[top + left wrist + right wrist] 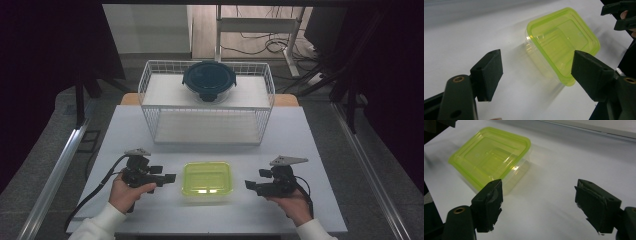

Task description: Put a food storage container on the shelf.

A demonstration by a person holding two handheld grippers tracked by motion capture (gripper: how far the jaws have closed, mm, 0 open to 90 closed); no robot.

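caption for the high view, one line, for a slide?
Left gripper and right gripper, both open, flank a lidded green container on the table.

place: lab | cues: white test table [150, 135], floor cables [260, 47] (dark curtains)

High view looks down over the table [150, 130]; both gripper views, close and low, share the green container [561, 42]

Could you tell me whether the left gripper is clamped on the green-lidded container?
No, the left gripper stands open, its pads apart and clear of the green-lidded container on the table.
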